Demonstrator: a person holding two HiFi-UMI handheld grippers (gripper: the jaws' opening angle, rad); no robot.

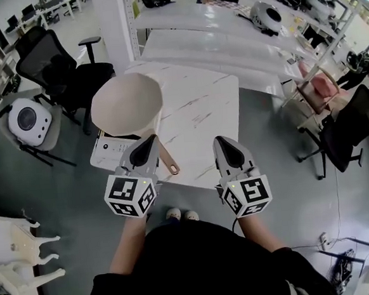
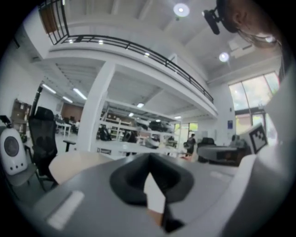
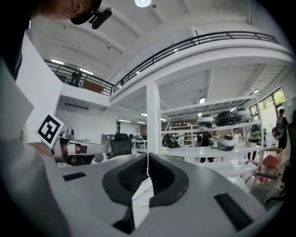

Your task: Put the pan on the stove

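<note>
A beige pan [image 1: 127, 102] with a wooden handle [image 1: 168, 161] rests on a white single-burner stove [image 1: 106, 153] at the near left corner of the marble table [image 1: 200, 107]. My left gripper [image 1: 150, 141] hovers just above the handle, shut and holding nothing. My right gripper [image 1: 221, 141] hangs over the table's near edge, a hand's width to the right, also shut and empty. In the left gripper view the jaws [image 2: 149, 161] meet, and the pan's pale rim [image 2: 71, 163] shows beyond them at the left. The right gripper view shows its jaws [image 3: 148, 161] pressed together.
A black office chair [image 1: 57, 64] and a white round device [image 1: 28, 121] stand left of the table. White shelving [image 1: 225, 19] runs behind it. A pink chair [image 1: 323, 88] and a dark chair [image 1: 352, 130] are at the right. White chairs [image 1: 27, 251] lie on the floor at the lower left.
</note>
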